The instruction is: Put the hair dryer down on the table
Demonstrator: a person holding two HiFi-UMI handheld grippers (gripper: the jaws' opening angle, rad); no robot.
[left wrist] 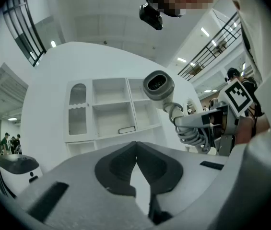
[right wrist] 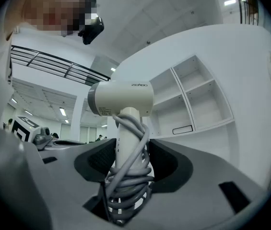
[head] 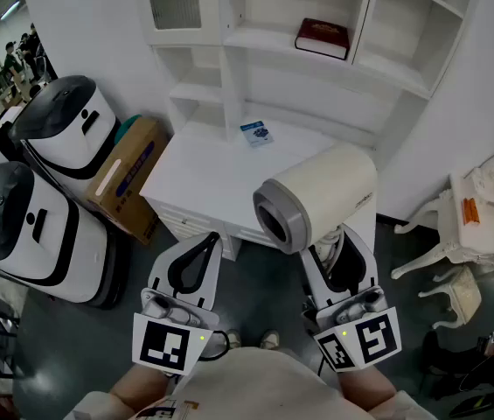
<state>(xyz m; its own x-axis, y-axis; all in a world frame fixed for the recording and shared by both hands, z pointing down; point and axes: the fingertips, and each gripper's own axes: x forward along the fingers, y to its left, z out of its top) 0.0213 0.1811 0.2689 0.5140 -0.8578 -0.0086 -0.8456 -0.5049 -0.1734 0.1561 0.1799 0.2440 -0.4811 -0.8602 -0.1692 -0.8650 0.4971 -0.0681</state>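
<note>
**Hair dryer in my right gripper, not yet on the desk**

My right gripper [right wrist: 125, 163] is closed on the hair dryer [head: 316, 198]. The jaws stand wide because they clamp the handle [right wrist: 124, 128] together with the grey cord [right wrist: 125, 188] coiled round it. The handle rises straight out from between the jaws, so the cream body sits just beyond the jaw tips. Its grey-ringed end is turned toward my left gripper's side and somewhat back at me.

My left gripper [left wrist: 135, 147] holds nothing. Its jaw tips meet, with only a thin gap below them, and it hangs beside the right one, well apart from the dryer.

The white desk [head: 203, 178] lies ahead of both grippers and lower down. From my head view the dryer's body overlaps the desk's near right corner, but nothing shows it touching the top, and I judge it is in the air. A small printed card [head: 256, 133] lies farther ahead on the desk, well clear of the dryer, toward the shelves.

So the grasp is done and the dryer is carried. The putting down remains, I think. I would reach forward over the bare desktop, lower until the body or handle rests there, and then open the jaws. The thick cord coil may spring loose when I let go, so I would set it down gently.
</note>
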